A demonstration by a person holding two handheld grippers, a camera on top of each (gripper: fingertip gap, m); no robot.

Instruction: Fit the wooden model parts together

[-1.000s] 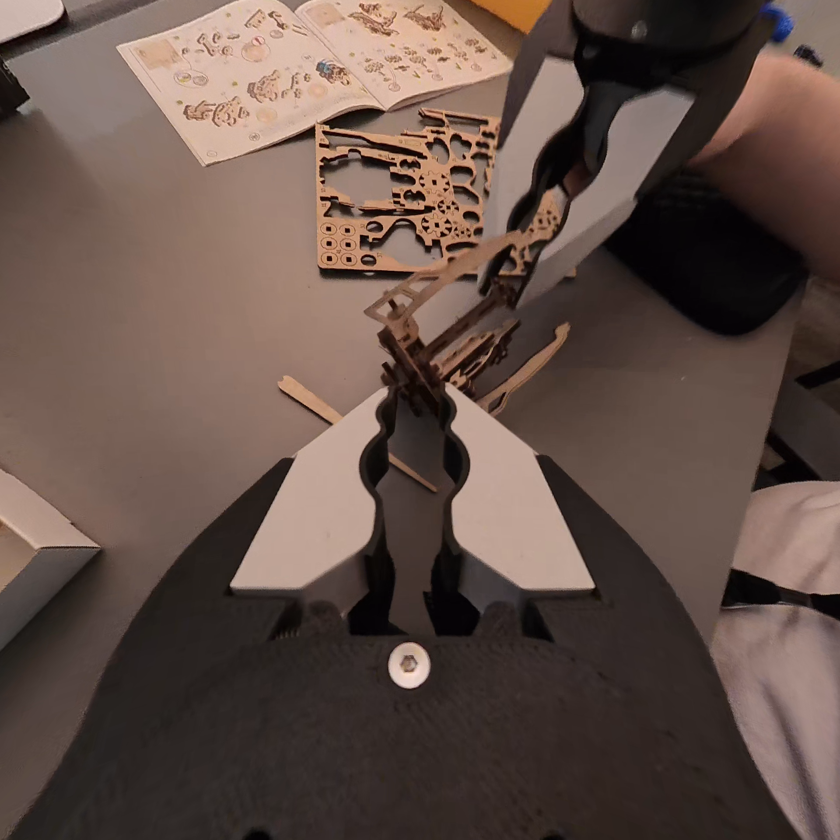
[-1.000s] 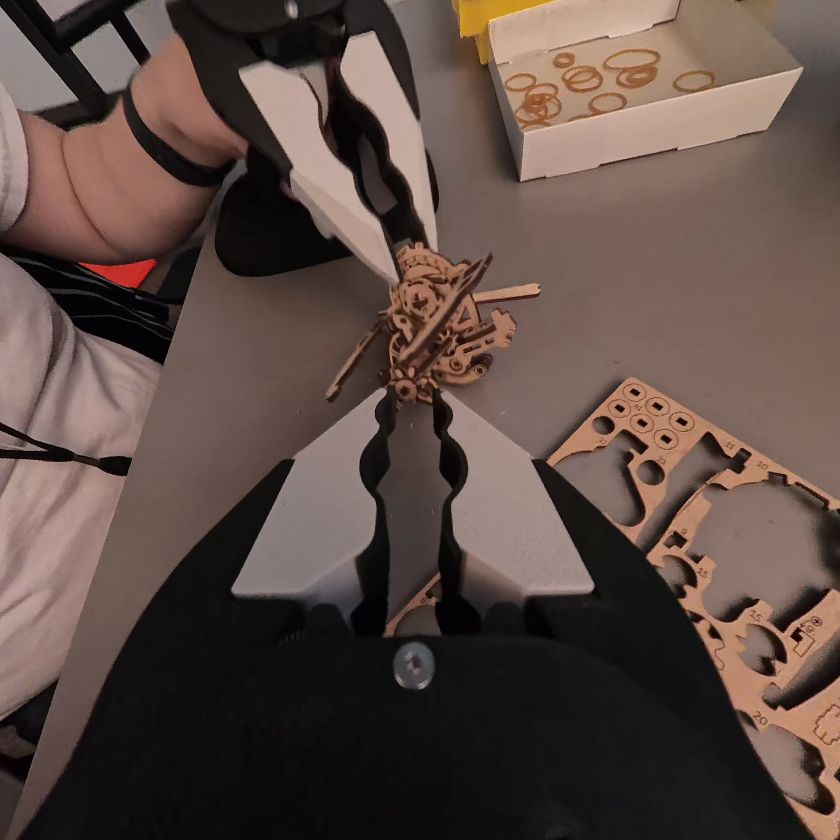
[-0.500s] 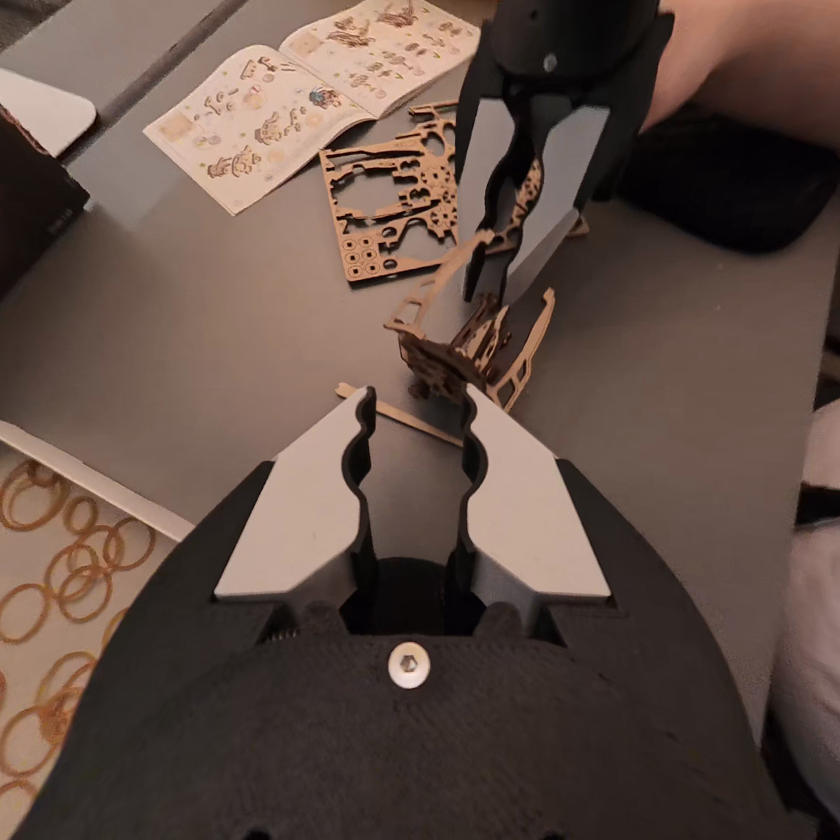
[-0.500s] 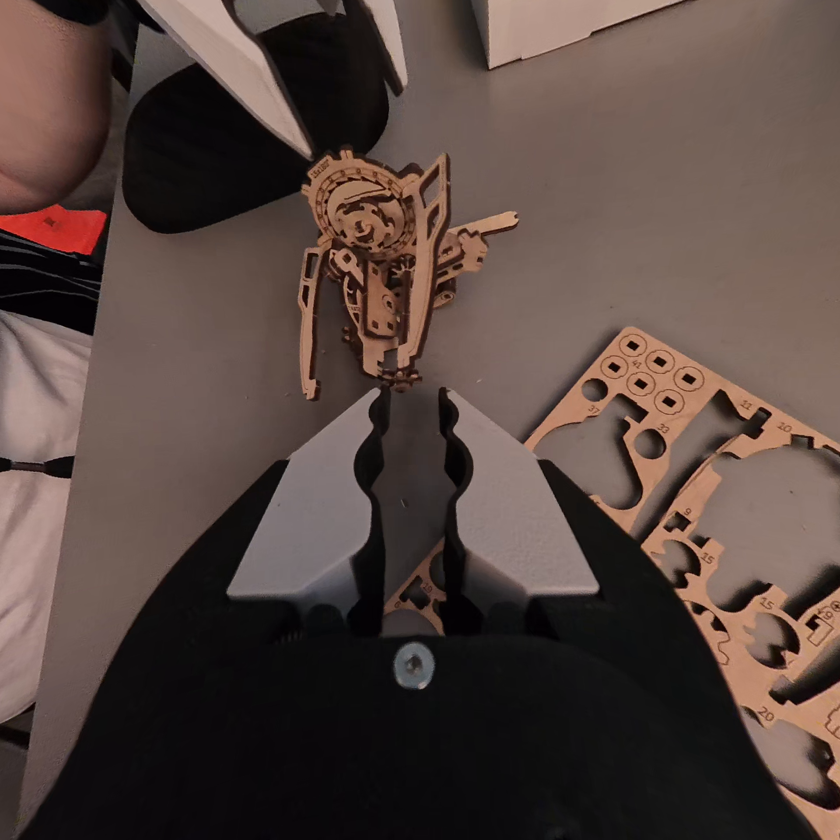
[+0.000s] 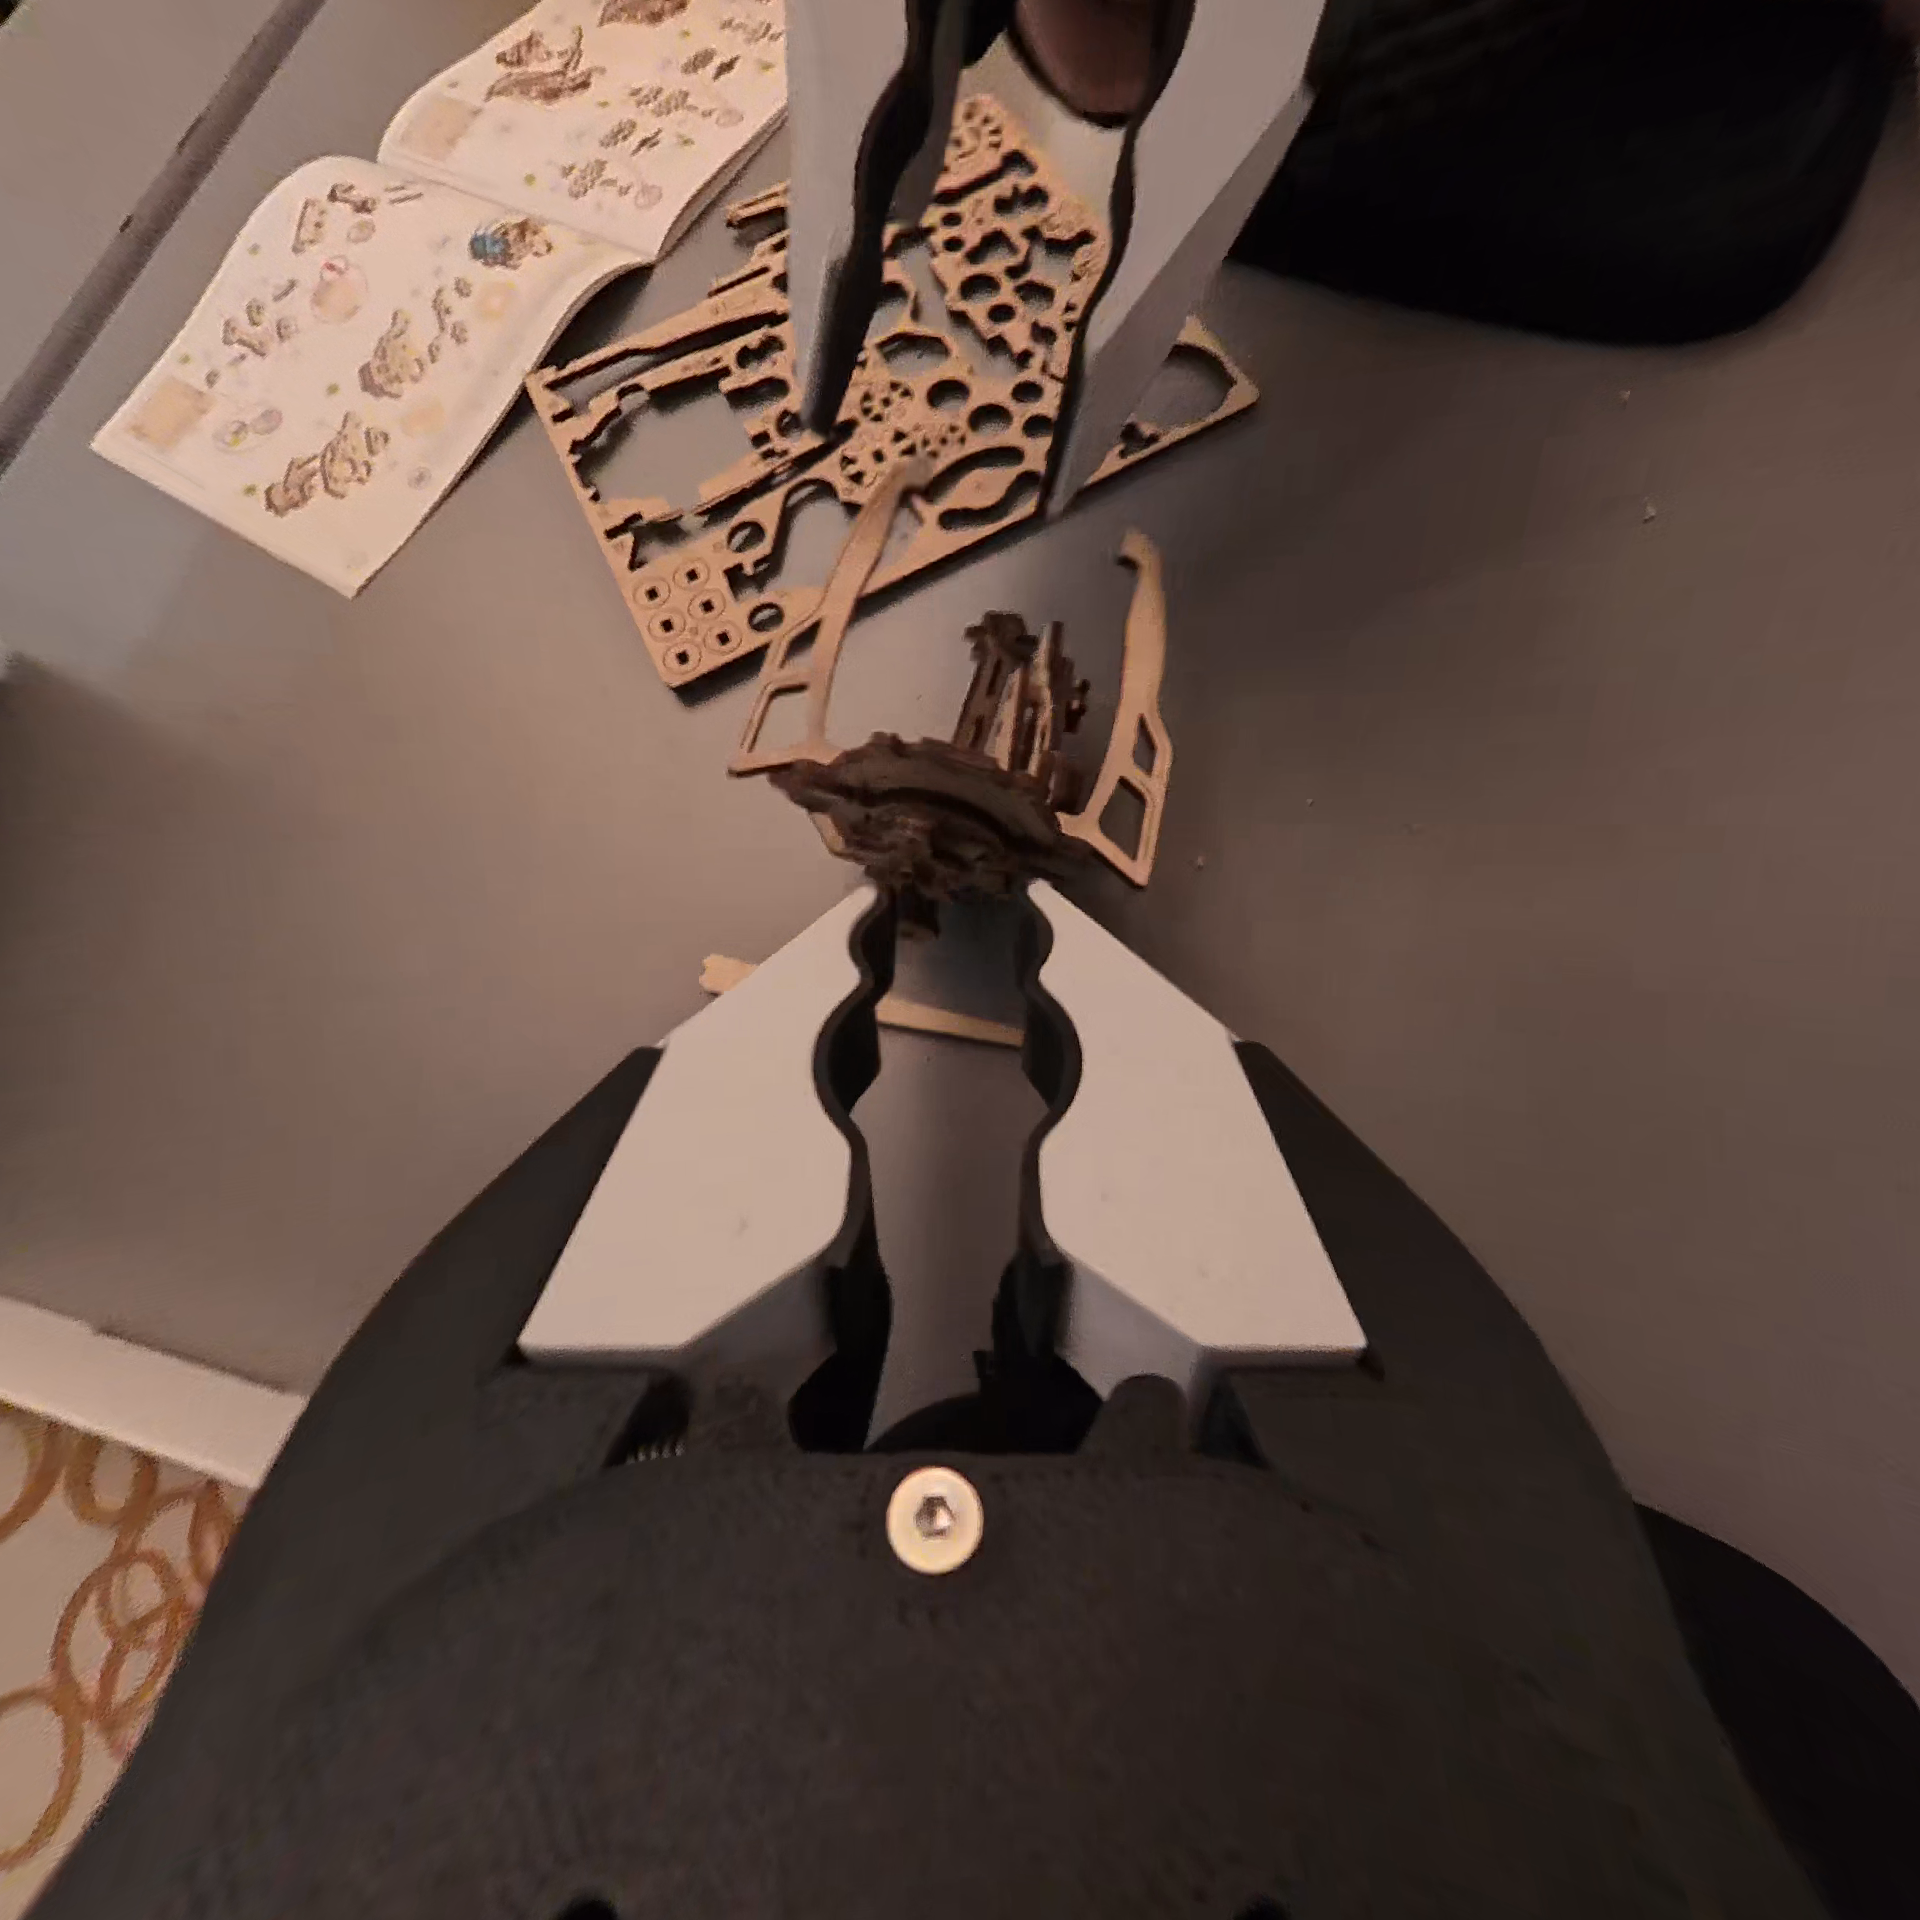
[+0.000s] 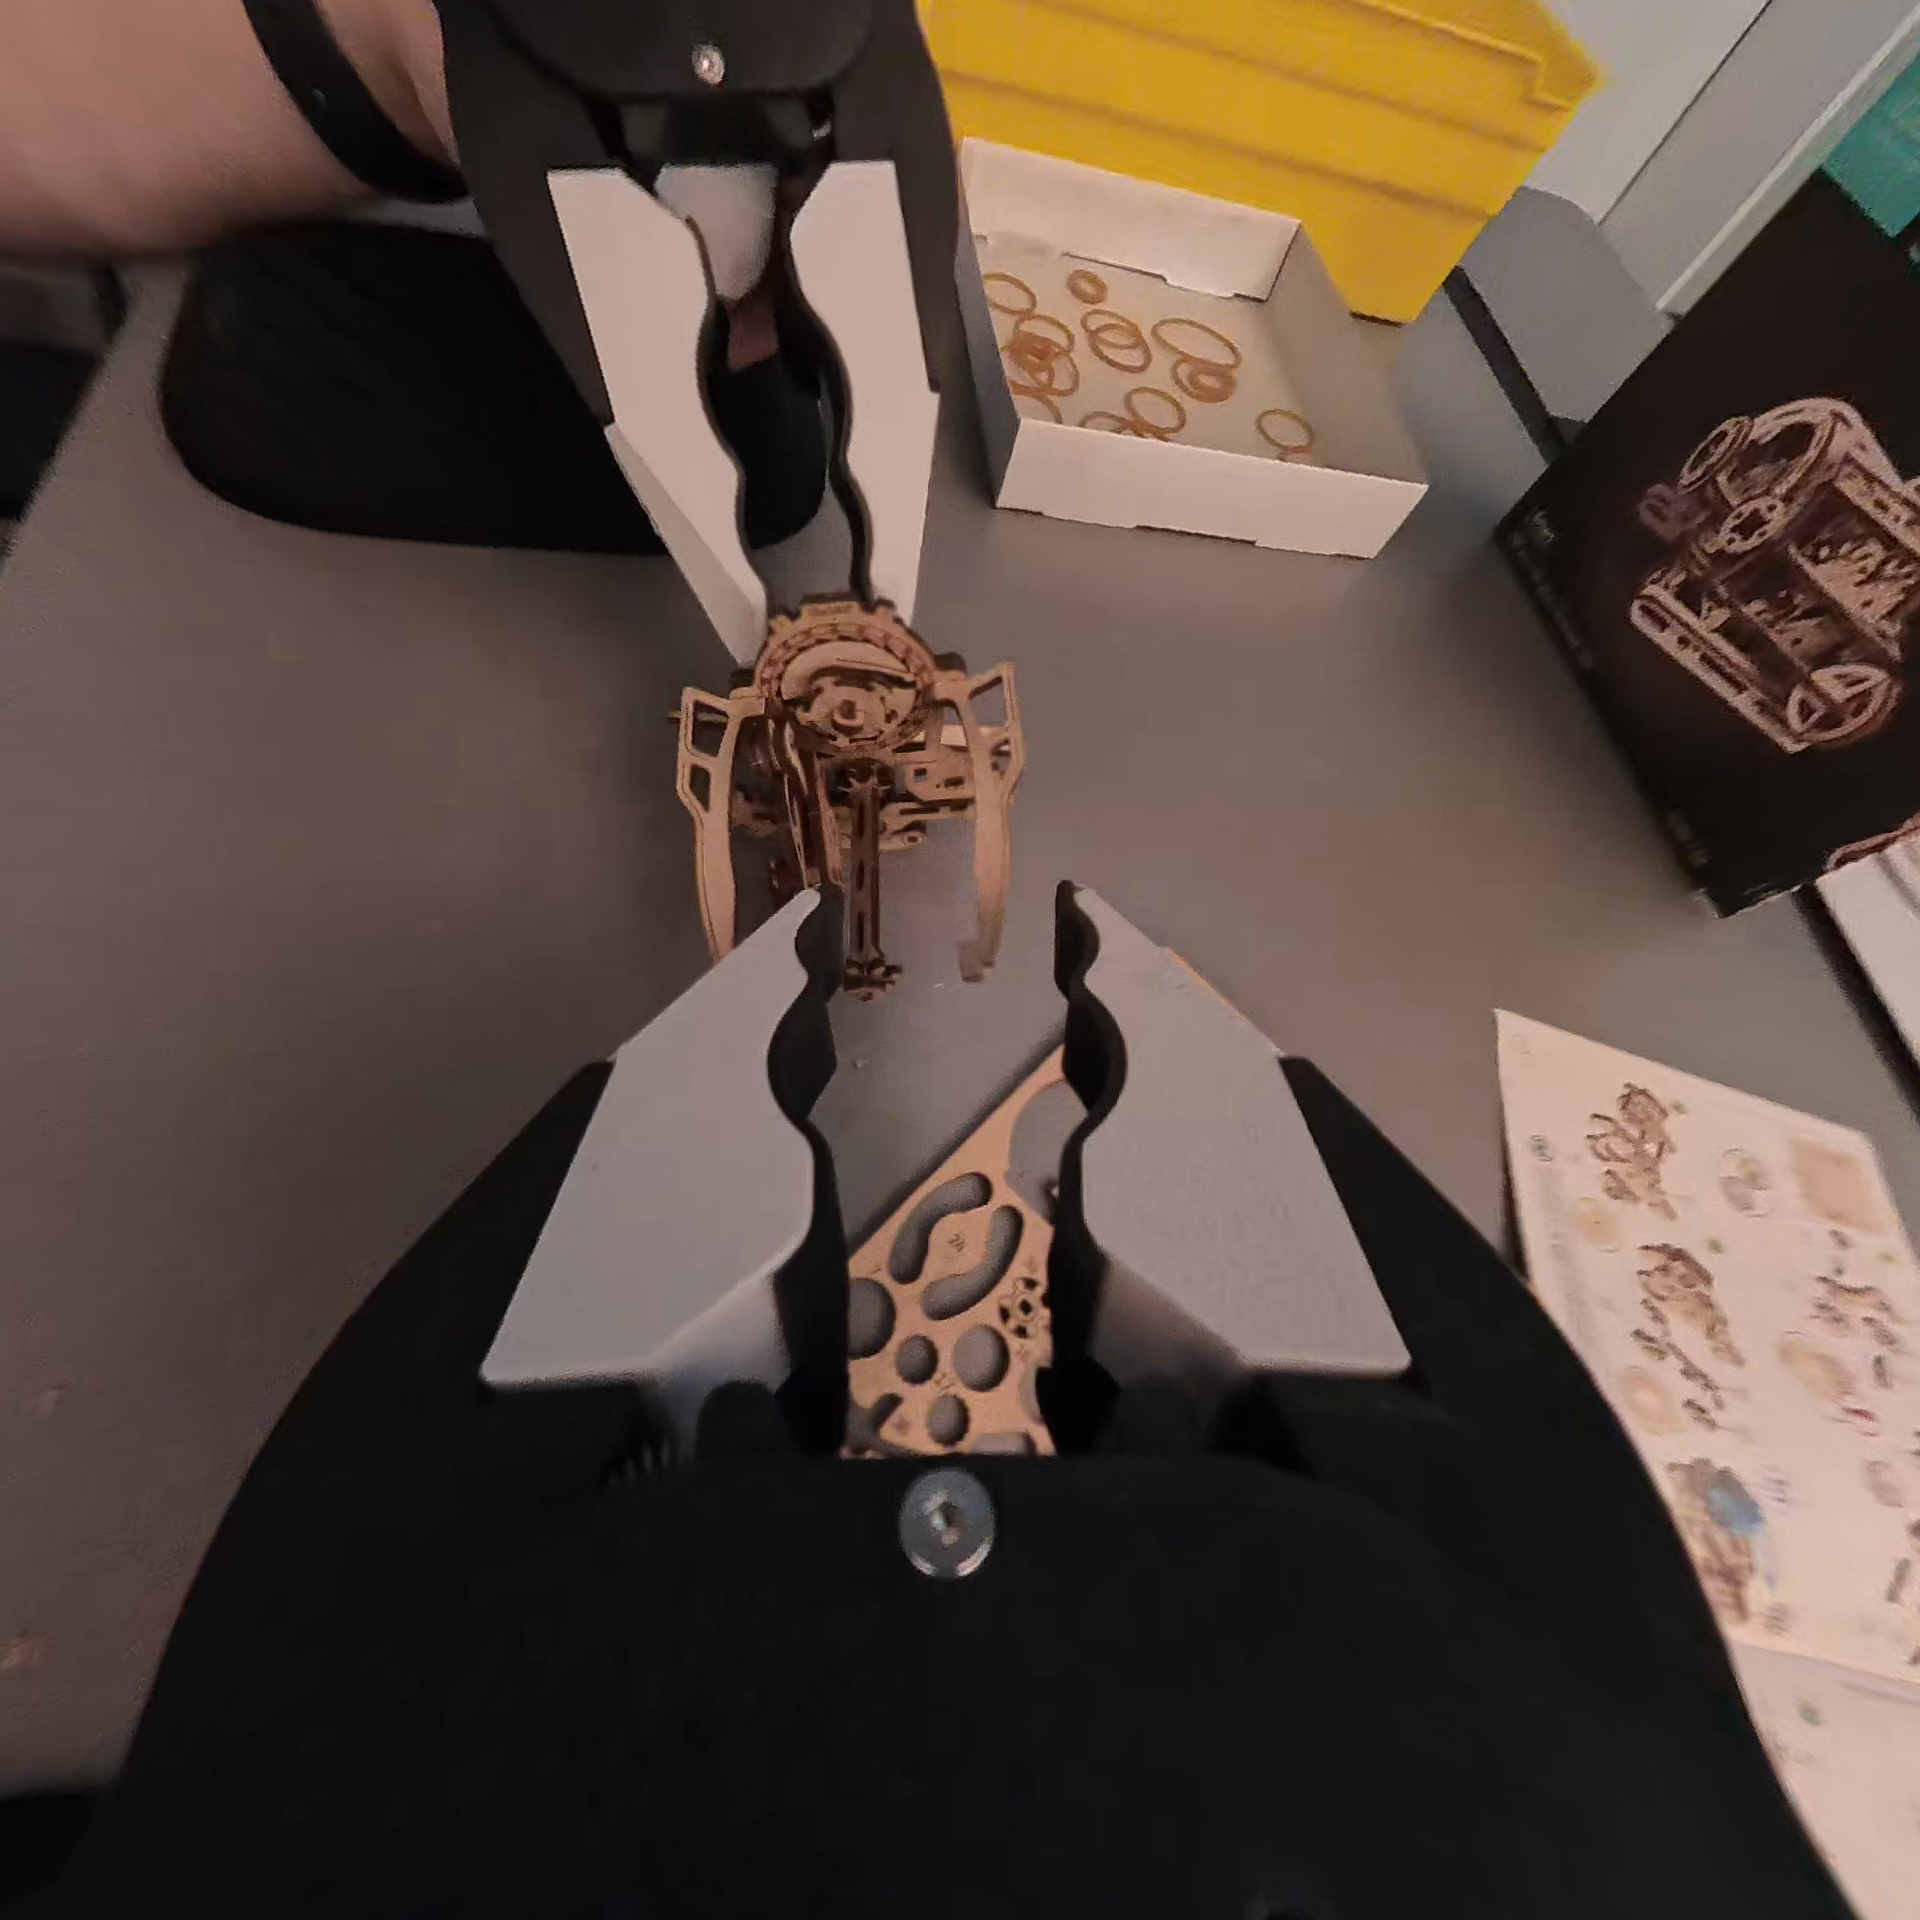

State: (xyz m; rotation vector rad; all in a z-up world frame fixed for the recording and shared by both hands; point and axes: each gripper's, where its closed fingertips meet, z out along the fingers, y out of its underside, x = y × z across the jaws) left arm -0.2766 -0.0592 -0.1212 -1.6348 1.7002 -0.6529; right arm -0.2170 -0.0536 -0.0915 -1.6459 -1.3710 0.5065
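The partly built wooden model (image 6: 842,748), a ring with gears, two curved legs and a shaft, sits on the grey table (image 6: 312,883). My left gripper (image 5: 951,904) is closed on the model's ring end (image 5: 935,821). In the right wrist view it comes in from the top (image 6: 821,613). My right gripper (image 6: 940,914) is open and empty. The shaft's small gear end lies just inside its left fingertip. In the left wrist view the right gripper (image 5: 945,457) hangs over the parts sheet with its jaws wide apart.
Cut-out wooden sheets (image 5: 727,468) lie under the right gripper (image 6: 956,1278). An open instruction booklet (image 5: 416,312) is beside them. A white box of rings (image 6: 1195,488), a yellow bin (image 6: 1247,104), a black kit box (image 6: 1714,623), a black pouch (image 6: 364,395) and a loose stick (image 5: 935,1023) are around. The left gripper's tips are roughly 8 cm from the right gripper's.
The left gripper let go of the model, then closed on its ring end again. The right gripper opened and released the shaft. The model now faces the right gripper squarely.
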